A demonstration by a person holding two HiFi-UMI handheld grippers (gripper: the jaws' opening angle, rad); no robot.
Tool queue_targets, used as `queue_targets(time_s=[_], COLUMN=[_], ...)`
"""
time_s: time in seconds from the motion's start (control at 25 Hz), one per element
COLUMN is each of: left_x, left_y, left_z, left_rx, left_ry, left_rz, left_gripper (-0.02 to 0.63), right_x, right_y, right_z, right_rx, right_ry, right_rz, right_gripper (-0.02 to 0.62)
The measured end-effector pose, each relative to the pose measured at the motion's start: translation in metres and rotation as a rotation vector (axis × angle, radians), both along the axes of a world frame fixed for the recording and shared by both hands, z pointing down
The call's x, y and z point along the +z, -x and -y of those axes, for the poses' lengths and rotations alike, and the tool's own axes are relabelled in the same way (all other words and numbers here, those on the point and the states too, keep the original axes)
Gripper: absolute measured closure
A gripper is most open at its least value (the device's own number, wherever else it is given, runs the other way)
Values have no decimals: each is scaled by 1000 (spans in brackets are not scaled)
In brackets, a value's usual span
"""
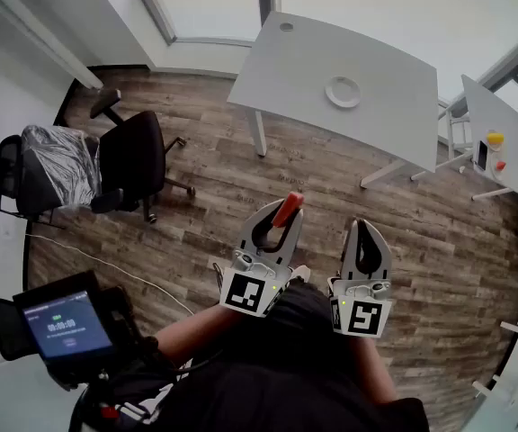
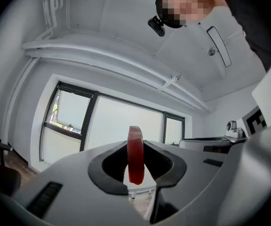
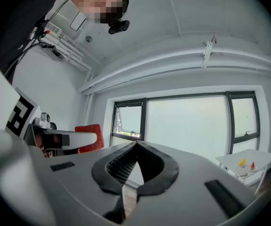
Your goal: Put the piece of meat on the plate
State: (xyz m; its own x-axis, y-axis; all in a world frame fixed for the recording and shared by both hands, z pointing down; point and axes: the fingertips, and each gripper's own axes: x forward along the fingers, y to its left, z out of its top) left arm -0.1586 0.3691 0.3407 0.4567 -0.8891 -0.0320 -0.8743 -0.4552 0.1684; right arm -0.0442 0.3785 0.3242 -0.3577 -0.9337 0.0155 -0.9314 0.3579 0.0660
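The left gripper clamps the red piece of meat. The right gripper has its jaws pressed together, empty. The plate sits mid-table.

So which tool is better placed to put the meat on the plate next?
Left. The left tool holds the red piece of meat; the right tool is shut and empty. The plate lies ahead of both.

The piece of meat sits between the jaws of my left gripper, left of my right gripper. Ahead, well apart, the plate lies on the table, away from its edges.
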Motion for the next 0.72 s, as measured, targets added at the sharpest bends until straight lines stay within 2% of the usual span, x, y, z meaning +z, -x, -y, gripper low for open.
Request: queue_targets(time_s=[0.32, 0.72], left_x=[-1, -8], left_y=[3, 10], left_z=[6, 25], left_rx=[-13, -62], left_ry=[-11, -3], left_rz=[6, 24], left_gripper=[512, 512], right_x=[-1, 8], right_y=[-10, -9], right_z=[9, 22], right_rx=[46, -34], right_ry=[-10, 54], right_rz=[14, 26], right_gripper=[591, 591])
